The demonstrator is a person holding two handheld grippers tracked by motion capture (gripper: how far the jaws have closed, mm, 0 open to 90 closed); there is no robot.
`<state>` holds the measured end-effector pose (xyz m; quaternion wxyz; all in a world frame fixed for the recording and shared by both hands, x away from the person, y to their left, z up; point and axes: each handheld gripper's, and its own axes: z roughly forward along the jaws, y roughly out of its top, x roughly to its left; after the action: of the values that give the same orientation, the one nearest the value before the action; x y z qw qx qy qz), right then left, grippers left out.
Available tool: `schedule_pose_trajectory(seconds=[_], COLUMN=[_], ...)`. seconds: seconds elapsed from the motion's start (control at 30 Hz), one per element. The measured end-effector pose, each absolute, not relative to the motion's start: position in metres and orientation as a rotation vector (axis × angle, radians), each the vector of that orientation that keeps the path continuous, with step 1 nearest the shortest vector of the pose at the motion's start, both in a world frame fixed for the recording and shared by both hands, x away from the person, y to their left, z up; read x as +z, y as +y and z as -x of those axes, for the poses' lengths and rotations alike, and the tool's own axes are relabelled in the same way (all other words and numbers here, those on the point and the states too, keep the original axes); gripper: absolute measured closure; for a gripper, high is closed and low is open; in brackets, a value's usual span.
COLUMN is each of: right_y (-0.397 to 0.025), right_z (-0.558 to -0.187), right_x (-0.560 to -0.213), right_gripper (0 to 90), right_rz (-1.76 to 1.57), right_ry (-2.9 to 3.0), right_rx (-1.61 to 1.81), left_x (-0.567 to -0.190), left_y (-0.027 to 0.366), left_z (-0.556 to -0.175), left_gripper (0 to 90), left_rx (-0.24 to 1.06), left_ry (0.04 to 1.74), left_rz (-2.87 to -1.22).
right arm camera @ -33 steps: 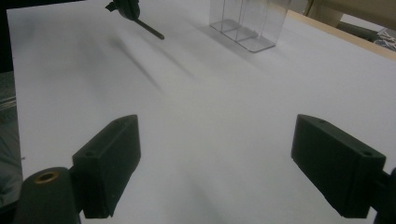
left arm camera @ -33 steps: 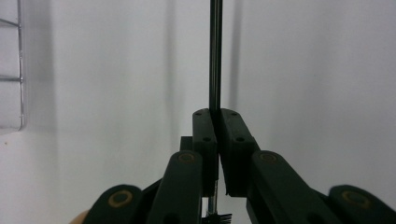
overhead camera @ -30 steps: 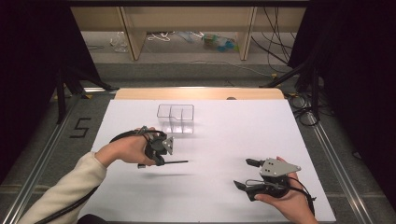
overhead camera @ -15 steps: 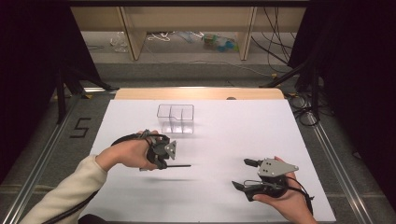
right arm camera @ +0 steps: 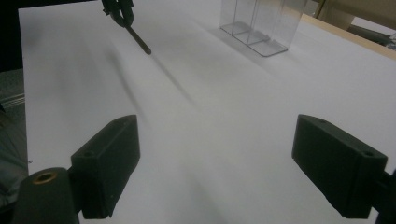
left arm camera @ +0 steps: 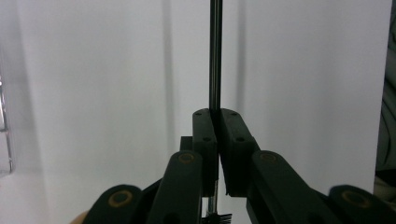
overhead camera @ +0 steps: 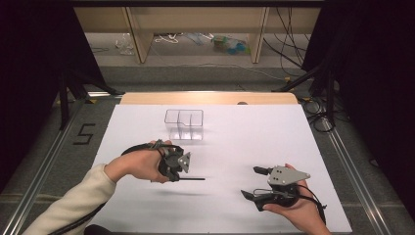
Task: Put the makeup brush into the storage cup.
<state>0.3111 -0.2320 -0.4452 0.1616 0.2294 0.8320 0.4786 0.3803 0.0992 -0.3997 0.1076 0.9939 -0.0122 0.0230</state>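
Observation:
My left gripper (overhead camera: 177, 176) hovers left of centre over the white sheet (overhead camera: 254, 137), shut on a thin dark rod (overhead camera: 194, 179) that points right, level above the sheet. In the left gripper view the jaws (left arm camera: 217, 114) clamp the rod (left arm camera: 215, 56), and short bristles show at its near end. My right gripper (overhead camera: 255, 182) is held near the front right, jaws wide open with nothing between them (right arm camera: 219, 158). In the right gripper view the rod (right arm camera: 139, 41) and the left gripper (right arm camera: 119, 11) appear at the top left.
A clear two-compartment box (overhead camera: 184, 124) stands on the sheet behind the left hand, also visible as the clear box (right arm camera: 261, 23). A wooden strip (overhead camera: 210, 98) borders the far edge. Metal rails and cables lie on the floor beside the table.
My left gripper has drifted a little nearer and to the right, carrying the rod. The right gripper has barely shifted and stays open.

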Motion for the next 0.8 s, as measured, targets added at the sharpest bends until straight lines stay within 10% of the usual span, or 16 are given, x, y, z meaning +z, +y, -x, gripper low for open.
schedule_pose_trajectory(seconds=[0.8], right_y=[-0.217], right_z=[-0.311], right_x=[-0.447], right_gripper=[16.3], right_rz=[-0.597], right_ry=[2.421], right_rx=[1.385], left_x=[-0.391], left_y=[0.059], left_z=[-0.364], left_gripper=[85.2], left_rx=[0.040], left_ry=[-0.160], left_rz=[-2.886])
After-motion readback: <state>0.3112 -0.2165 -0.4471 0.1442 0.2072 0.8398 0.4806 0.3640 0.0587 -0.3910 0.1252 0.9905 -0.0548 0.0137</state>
